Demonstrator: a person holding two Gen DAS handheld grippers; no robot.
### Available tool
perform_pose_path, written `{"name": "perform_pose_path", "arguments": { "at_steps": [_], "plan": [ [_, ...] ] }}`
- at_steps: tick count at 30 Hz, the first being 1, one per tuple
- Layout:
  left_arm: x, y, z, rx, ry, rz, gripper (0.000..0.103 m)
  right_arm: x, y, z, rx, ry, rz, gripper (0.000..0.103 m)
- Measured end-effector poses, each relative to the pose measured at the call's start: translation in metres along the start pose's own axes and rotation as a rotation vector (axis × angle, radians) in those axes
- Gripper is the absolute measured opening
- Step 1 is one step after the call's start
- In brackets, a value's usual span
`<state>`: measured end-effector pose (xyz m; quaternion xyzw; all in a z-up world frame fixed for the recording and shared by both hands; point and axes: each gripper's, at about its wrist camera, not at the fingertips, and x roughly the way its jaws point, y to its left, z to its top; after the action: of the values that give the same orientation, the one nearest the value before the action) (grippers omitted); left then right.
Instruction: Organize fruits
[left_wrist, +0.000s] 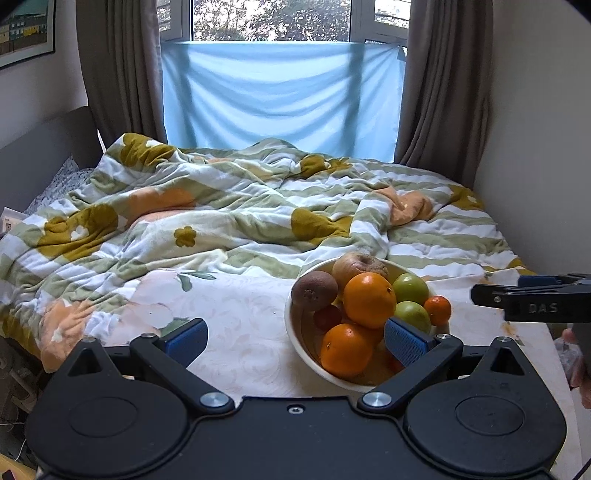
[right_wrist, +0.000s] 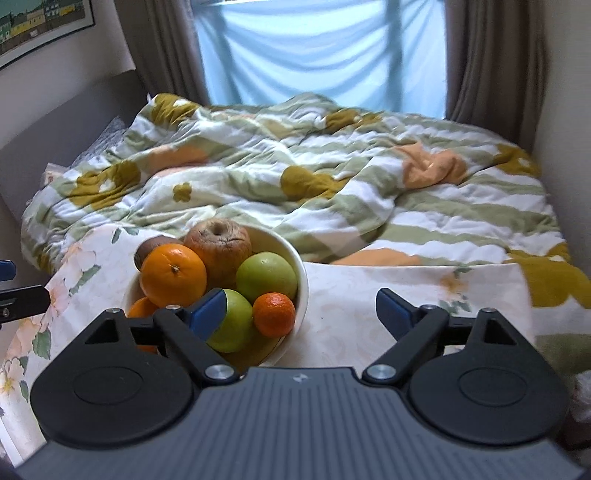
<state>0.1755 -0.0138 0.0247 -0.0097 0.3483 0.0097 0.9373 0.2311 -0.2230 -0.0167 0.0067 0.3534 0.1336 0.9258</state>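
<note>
A white bowl (left_wrist: 295, 339) full of fruit stands on a floral-cloth table. It holds a big orange (left_wrist: 368, 300), a second orange (left_wrist: 345, 349), green apples (left_wrist: 410, 288), a small tangerine (left_wrist: 437, 309), a brown wrinkled apple (left_wrist: 360, 265), a kiwi (left_wrist: 314, 290) and a dark red fruit (left_wrist: 327, 316). My left gripper (left_wrist: 295, 341) is open and empty, just in front of the bowl's left side. My right gripper (right_wrist: 300, 312) is open and empty; the bowl (right_wrist: 301, 280) is at its left finger, the tangerine (right_wrist: 274, 314) between the fingers' span.
The table's floral cloth (left_wrist: 236, 325) has bare room left of the bowl and right of it (right_wrist: 424, 288). A bed with a striped flowered quilt (left_wrist: 236, 206) lies behind. Curtains and a blue sheet (left_wrist: 280, 96) cover the window. The right gripper's side (left_wrist: 532, 302) shows at right.
</note>
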Motion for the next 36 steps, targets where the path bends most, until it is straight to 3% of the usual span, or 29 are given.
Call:
{"name": "perform_pose_path", "arguments": {
  "at_steps": [12, 19, 25, 36],
  "plan": [
    [-0.073, 0.023, -0.01, 0.034, -0.087, -0.048, 0.103, -0.107, 0.039, -0.017, 0.098, -0.084, -0.134, 0.103],
    [-0.111, 0.033, -0.027, 0.064, -0.115, -0.053, 0.103, -0.156, 0.07, -0.039, 0.102, -0.089, -0.2, 0.103],
    [-0.129, 0.042, -0.045, 0.062, -0.106, -0.052, 0.103, -0.184, 0.088, -0.059, 0.121, -0.083, -0.226, 0.103],
    [-0.143, 0.048, -0.06, 0.079, -0.103, -0.057, 0.103, -0.198, 0.108, -0.089, 0.112, -0.034, -0.279, 0.103]
  ]
}}
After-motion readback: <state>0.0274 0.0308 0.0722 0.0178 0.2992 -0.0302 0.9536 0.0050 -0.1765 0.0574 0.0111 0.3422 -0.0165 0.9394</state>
